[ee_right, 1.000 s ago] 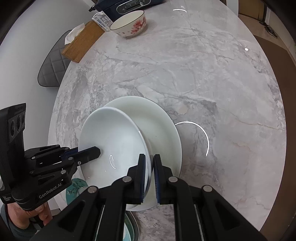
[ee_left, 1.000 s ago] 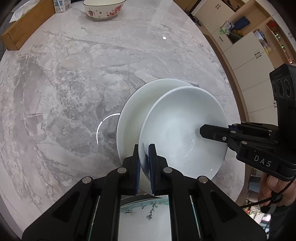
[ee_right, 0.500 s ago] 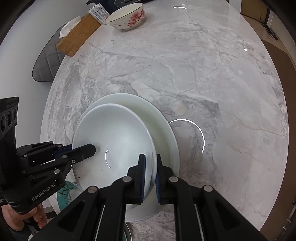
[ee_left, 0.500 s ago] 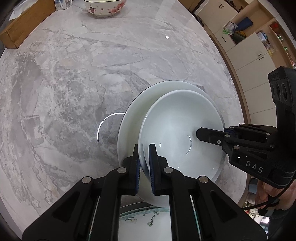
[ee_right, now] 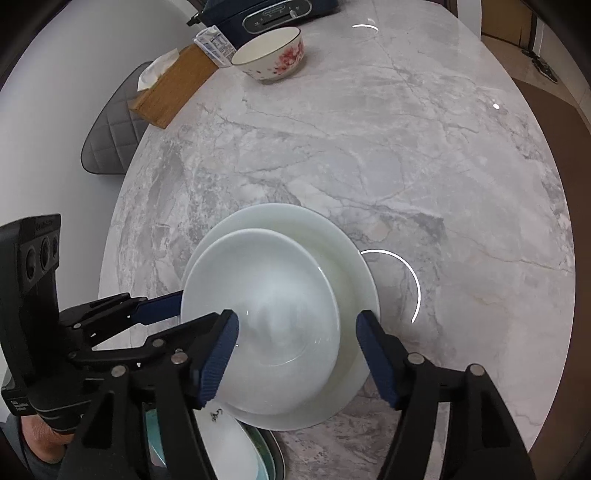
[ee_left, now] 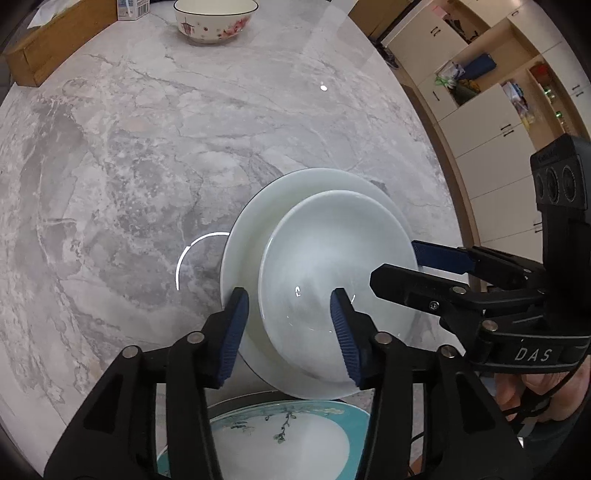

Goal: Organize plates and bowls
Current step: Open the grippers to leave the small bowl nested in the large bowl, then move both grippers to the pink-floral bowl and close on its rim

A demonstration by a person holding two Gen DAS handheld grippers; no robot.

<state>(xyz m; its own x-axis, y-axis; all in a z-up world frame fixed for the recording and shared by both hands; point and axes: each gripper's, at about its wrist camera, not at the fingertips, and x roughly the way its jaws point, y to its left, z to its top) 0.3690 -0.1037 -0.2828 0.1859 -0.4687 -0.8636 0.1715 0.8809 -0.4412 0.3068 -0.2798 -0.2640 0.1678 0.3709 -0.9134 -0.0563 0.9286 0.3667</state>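
Both tongs were opening, the left gripper (ee_left: 289,319) and right gripper (ee_right: 297,339) each straddling the small white plate's (ee_left: 338,271) rim without pressing it, likely to release it. It sat nested off-centre on the larger white plate (ee_left: 255,236), toward that plate's four o'clock, both glossy, shallow and round. At six lay a teal-rimmed plate (ee_left: 306,413); at eleven, on the veined marble table (ee_left: 147,147), a floral bowl (ee_left: 216,18).

The bowl (ee_left: 340,266) and the plate (ee_left: 251,240) under it are plain white, on a grey-veined marble surface (ee_left: 147,166). A second plate (ee_left: 288,435) has a teal rim with dark sprigs; the far bowl (ee_left: 216,20) is cream with red flowers. The box (ee_right: 173,86) is wood-brown.
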